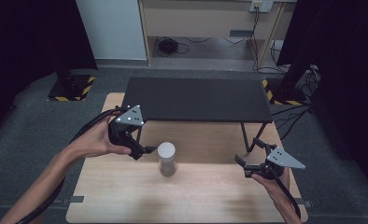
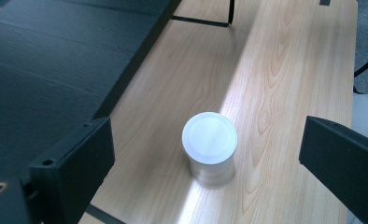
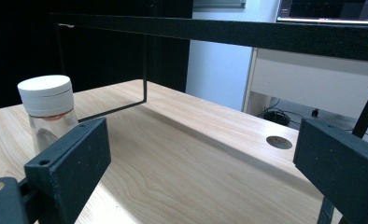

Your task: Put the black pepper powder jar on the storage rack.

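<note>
Nearest the tabletop's (image 1: 126, 196) front edge, the right gripper (image 1: 250, 164) is held in a hand (image 1: 276, 187) toward the front right corner, its jaws spread wide with nothing between them. Farther in, toward the left edge, the left gripper (image 1: 147, 150) is held in the other hand (image 1: 95, 140), its jaws likewise spread and empty.

A small clear jar (image 1: 166, 158) with a white lid (image 2: 209, 132) is seen standing upright near the middle of the tabletop, its long axis vertical. It stands just beside the left gripper's tips, on the side toward the right edge, and well apart from the right gripper. In the left gripper view it is framed between the open jaws from above, untouched. The left gripper is judged the nearer for any grasp, with a short sideways reach needed.

Beyond the jar, a black shelf (image 1: 196, 98) on thin legs is seen spanning the tabletop's far edge.
</note>
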Action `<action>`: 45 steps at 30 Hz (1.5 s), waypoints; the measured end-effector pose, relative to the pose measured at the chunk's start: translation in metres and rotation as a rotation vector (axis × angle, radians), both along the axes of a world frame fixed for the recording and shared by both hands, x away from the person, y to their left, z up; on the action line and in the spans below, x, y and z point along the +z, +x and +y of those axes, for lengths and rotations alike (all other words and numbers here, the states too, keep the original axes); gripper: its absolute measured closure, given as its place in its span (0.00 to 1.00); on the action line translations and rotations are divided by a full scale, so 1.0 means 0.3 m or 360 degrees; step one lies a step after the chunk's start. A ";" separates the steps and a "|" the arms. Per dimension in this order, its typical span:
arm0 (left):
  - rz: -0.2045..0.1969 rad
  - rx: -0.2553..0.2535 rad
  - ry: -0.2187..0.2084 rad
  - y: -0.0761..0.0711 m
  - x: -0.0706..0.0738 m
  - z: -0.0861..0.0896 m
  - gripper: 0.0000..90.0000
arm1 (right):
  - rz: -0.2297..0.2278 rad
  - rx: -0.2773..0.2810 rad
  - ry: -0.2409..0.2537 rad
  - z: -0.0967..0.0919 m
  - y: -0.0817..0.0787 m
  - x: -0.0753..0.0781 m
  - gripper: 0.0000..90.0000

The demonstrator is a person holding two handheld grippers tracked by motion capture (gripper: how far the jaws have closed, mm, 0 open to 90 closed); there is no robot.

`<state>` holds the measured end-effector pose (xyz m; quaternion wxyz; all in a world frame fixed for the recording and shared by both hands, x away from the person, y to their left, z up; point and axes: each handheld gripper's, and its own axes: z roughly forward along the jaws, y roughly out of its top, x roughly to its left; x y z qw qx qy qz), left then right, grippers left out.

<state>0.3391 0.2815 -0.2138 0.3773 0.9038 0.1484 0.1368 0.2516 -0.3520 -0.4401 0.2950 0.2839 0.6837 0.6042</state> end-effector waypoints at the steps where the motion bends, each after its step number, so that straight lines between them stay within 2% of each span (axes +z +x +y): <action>1: 0.0008 -0.0002 0.0007 0.006 -0.007 -0.006 0.03 | -0.0002 0.0000 -0.0001 0.000 0.000 0.000 0.04; 7: 0.0072 -0.0003 0.0017 0.044 -0.052 -0.039 0.03 | 0.0000 0.0004 -0.0008 0.001 0.000 0.000 0.04; 13: 0.0096 -0.0010 0.0042 0.064 -0.080 -0.067 0.03 | -0.0003 0.0005 -0.0016 0.001 0.000 0.002 0.04; 23: 0.0119 -0.0012 0.0073 0.093 -0.128 -0.115 0.03 | -0.0001 0.0014 -0.0025 0.002 0.002 0.004 0.05; 28: 0.0131 -0.0027 0.0139 0.106 -0.157 -0.155 0.03 | -0.0003 0.0018 -0.0032 0.003 0.001 0.004 0.05; 31: 0.0138 -0.0030 0.0149 0.111 -0.169 -0.165 0.03 | -0.0002 0.0020 -0.0038 0.004 0.002 0.005 0.05; 34: 0.0138 -0.0039 0.0198 0.121 -0.192 -0.187 0.04 | 0.0001 0.0023 -0.0041 0.004 0.002 0.005 0.05; 39: 0.0142 -0.0042 0.0230 0.130 -0.213 -0.204 0.04 | -0.0001 0.0024 -0.0049 0.005 0.003 0.006 0.05; 45: 0.0148 -0.0053 0.0234 0.141 -0.249 -0.220 0.07 | -0.0001 0.0025 -0.0057 0.006 0.003 0.007 0.05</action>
